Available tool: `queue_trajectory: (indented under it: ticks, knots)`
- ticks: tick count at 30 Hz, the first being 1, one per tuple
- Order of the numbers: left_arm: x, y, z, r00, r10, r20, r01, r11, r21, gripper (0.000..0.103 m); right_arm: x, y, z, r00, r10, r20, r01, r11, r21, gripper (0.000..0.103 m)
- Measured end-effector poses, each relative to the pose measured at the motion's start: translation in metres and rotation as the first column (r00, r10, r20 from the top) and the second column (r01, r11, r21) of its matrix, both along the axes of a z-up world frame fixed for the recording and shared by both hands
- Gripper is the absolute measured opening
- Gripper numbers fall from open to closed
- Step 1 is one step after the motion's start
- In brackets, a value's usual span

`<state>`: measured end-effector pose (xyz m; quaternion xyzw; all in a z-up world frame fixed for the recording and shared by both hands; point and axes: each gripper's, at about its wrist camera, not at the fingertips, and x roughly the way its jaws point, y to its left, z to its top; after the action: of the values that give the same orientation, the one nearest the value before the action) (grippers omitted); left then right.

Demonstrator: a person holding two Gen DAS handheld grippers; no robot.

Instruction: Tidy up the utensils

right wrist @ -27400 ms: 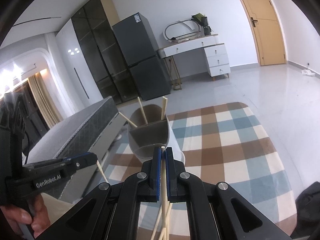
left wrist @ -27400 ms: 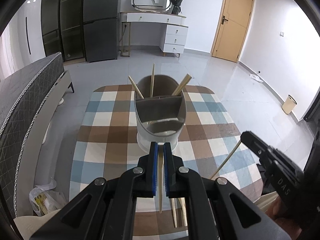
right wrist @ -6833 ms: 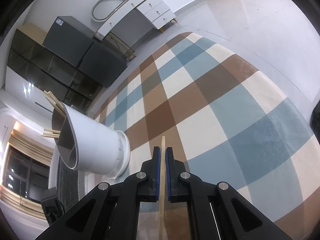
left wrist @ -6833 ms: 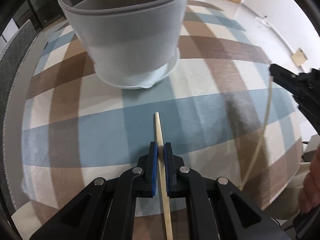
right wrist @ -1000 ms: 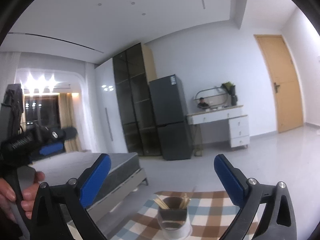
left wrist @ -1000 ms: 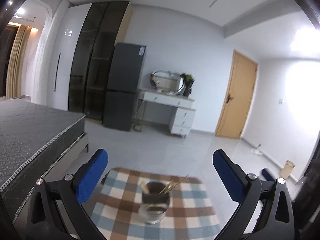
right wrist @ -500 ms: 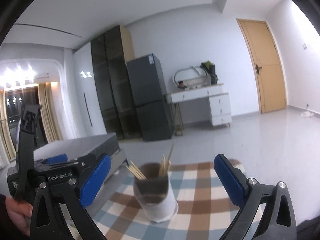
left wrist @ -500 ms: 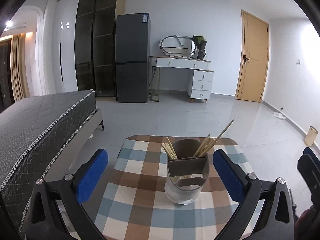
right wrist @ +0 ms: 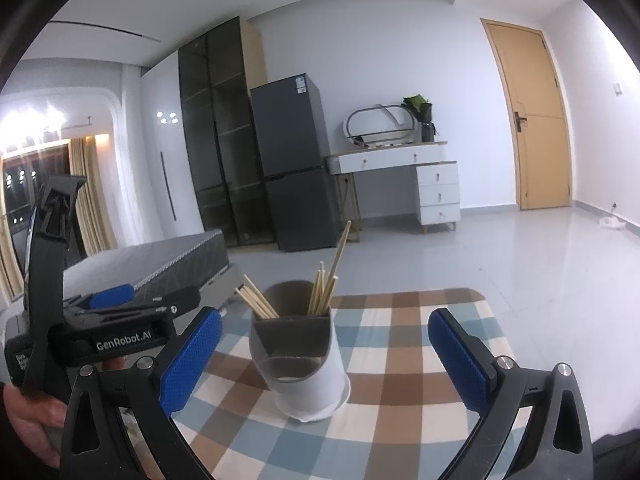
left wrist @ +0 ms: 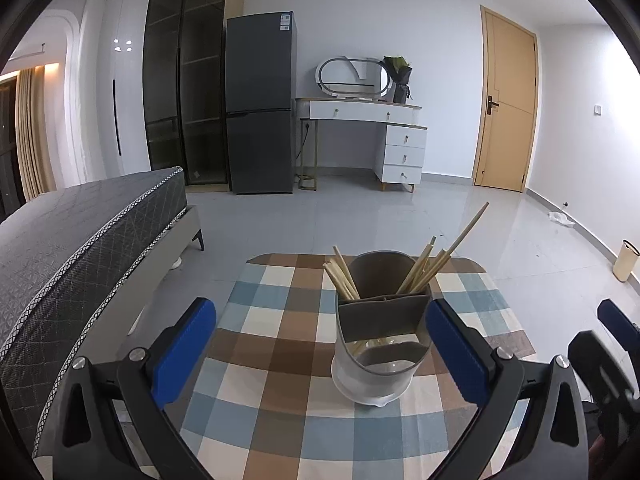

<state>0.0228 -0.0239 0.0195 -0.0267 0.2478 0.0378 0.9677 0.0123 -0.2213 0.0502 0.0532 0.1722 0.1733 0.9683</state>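
Chopsticks [left wrist: 436, 264] now in holder [left wrist: 380, 344] — lower ends hidden.

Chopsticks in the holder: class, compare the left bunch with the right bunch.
The left bunch leans left and stays short and even; the right bunch leans right, with one stick poking far above the rest. Both are pale wood, standing in the back part of the holder.
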Motion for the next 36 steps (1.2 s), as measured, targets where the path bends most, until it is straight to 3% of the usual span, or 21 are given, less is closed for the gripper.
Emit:
queue_trajectory:
  ticks: [36]
  knots:
    - [0.0007,0.0045,0.0014,1.0,-0.003,-0.024,0.002,0.999,-0.032,0.102,-0.0026,-0.0003,-0.0025,1.0,-0.021,-0.011,0.02,1.0,-0.02,0.103]
